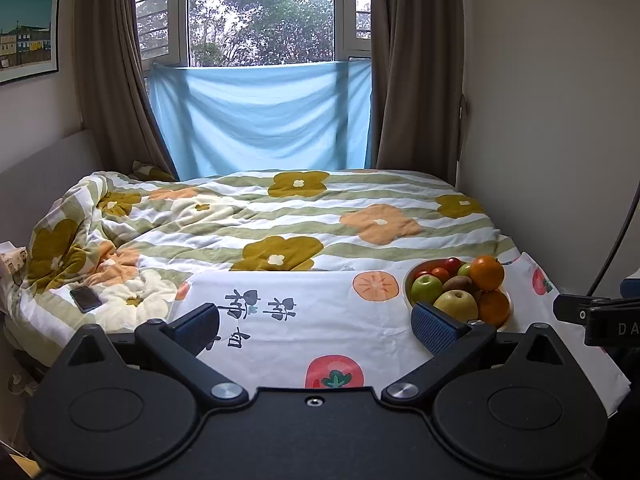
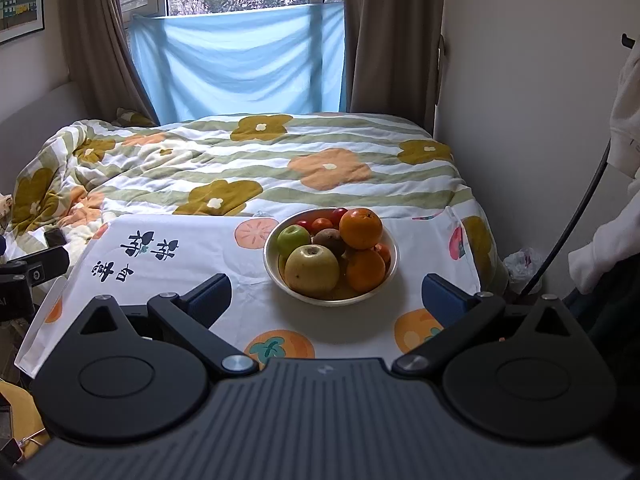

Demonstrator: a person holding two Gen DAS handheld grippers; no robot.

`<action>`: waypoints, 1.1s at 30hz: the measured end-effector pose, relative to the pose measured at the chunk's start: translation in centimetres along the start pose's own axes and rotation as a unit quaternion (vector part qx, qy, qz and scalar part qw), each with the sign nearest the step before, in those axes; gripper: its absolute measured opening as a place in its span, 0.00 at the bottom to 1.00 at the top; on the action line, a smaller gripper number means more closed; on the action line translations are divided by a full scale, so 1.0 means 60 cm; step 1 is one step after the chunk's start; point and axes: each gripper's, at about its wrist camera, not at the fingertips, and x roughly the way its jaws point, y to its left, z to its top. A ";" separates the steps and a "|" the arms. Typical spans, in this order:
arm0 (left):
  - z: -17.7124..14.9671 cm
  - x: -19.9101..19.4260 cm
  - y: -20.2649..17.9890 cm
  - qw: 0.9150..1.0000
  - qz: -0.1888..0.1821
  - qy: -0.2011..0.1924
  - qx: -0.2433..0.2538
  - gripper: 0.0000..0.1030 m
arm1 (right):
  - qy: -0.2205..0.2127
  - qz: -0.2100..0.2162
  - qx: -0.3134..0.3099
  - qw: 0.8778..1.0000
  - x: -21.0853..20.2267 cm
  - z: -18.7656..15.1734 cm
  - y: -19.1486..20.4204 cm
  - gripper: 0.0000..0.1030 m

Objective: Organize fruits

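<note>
A metal bowl [image 2: 390, 268] piled with fruit stands on a white fruit-print cloth [image 2: 168, 280]. In it lie a large yellow apple [image 2: 311, 270], a green apple [image 2: 293, 239], a kiwi [image 2: 329, 239], two big oranges [image 2: 361, 227], and small red fruits at the back. My right gripper [image 2: 328, 294] is open, just short of the bowl, fingers wide to either side. In the left wrist view the bowl [image 1: 507, 319] sits at the right, and my left gripper [image 1: 316, 326] is open over the cloth [image 1: 280, 332], its right pad [image 1: 434, 326] next to the yellow apple [image 1: 456, 305].
The cloth lies on a bed with a flowered quilt [image 1: 280, 216]. A phone [image 1: 85, 299] rests on the quilt at the left. Walls close in on both sides, a window with a blue sheet [image 1: 260, 120] is behind. A person's white sleeve [image 2: 600, 256] is at the right.
</note>
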 end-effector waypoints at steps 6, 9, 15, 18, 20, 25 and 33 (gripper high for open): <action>0.001 0.003 0.001 1.000 0.003 -0.001 0.002 1.00 | 0.000 0.001 0.000 1.000 0.001 0.000 0.000 1.00; 0.001 0.004 0.002 1.000 0.004 -0.001 0.002 1.00 | 0.001 0.002 0.001 1.000 0.003 0.002 0.002 1.00; 0.000 0.004 0.005 1.000 0.005 0.000 -0.002 1.00 | 0.004 0.004 0.001 1.000 0.009 0.007 0.004 1.00; 0.001 0.004 0.005 1.000 0.007 0.000 -0.002 1.00 | 0.006 0.005 0.002 1.000 0.010 0.007 0.004 1.00; 0.001 0.005 0.005 1.000 0.007 0.001 -0.002 1.00 | 0.006 0.005 0.002 1.000 0.011 0.006 0.003 1.00; 0.000 0.004 0.005 1.000 0.004 0.004 -0.003 1.00 | 0.007 0.006 0.002 1.000 0.012 0.004 0.001 1.00; 0.001 0.004 0.006 1.000 0.004 0.005 -0.004 1.00 | 0.007 0.009 0.004 1.000 0.012 0.002 0.001 1.00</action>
